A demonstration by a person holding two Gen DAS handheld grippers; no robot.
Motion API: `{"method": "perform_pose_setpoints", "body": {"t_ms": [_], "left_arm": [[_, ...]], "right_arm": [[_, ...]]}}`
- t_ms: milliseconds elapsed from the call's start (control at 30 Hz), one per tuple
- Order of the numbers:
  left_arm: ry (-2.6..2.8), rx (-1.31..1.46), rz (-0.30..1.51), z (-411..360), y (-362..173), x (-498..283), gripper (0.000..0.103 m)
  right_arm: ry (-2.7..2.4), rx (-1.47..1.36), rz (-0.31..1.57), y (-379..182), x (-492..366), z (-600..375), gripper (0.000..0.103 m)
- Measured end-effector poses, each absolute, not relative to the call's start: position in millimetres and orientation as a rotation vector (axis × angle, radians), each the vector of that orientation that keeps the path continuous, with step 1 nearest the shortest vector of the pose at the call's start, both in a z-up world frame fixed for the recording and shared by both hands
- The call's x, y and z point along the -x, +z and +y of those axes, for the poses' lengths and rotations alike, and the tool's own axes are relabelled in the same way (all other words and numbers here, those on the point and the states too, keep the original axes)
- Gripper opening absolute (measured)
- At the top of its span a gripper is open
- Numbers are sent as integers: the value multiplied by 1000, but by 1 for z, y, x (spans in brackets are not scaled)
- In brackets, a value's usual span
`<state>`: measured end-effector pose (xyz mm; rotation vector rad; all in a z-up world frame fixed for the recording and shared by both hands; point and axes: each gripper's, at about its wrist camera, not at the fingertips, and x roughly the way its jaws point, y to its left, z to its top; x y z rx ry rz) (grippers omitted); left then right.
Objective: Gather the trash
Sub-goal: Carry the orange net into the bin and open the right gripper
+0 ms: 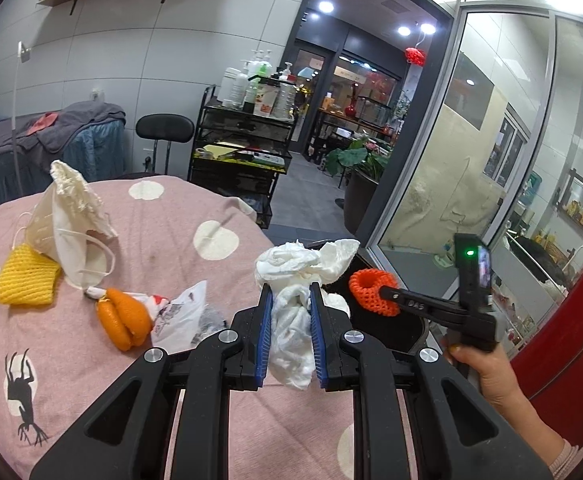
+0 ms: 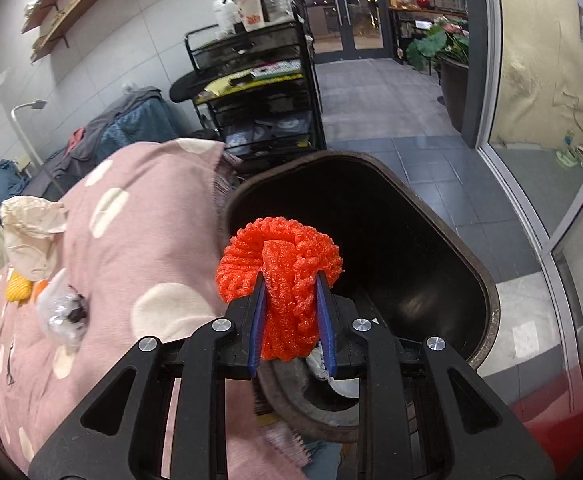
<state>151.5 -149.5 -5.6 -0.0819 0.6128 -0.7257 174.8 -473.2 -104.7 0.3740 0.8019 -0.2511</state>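
Both grippers carrying trash at the bin
Left gripper (image 1: 291, 320) pinches crumpled white tissue (image 1: 295, 280); right gripper (image 2: 291, 316) clamps orange foam net (image 2: 279, 272) over the black bin (image 2: 487, 280)

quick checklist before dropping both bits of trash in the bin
1. Right tongs gripping the orange foam net: ok.
2. Left tongs gripping the white tissue wad: ok.
3. Black bin open, mouth unblocked: ok.
4. Foam net over the bin mouth: ok, it hangs just inside the near rim.
5. Tissue over the bin: cannot tell, the bin is mostly hidden behind it.
6. Table cleared: not ok, the yellow net, orange peel and mask remain.
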Motion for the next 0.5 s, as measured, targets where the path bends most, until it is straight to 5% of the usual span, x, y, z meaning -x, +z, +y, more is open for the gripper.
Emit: {"method": "perform_pose_setpoints", "body": {"t_ms": [133,200,300,500], "left_arm": [[-755,83,630,-162,-7,-155,17],[-765,74,632,-168,-7,-156,17],[-783,66,637,-177,-7,-158,17],[-814,47,655,-195,-8,-161,17]], "right_arm": [[-276,-380,845,-124,-186,-483,25],[-286,-387,855,-132,-188,-485,34],[-307,-386,865,-141,-187,-486,66],[-321,-395,857,-142,-168,-483,70]]}}
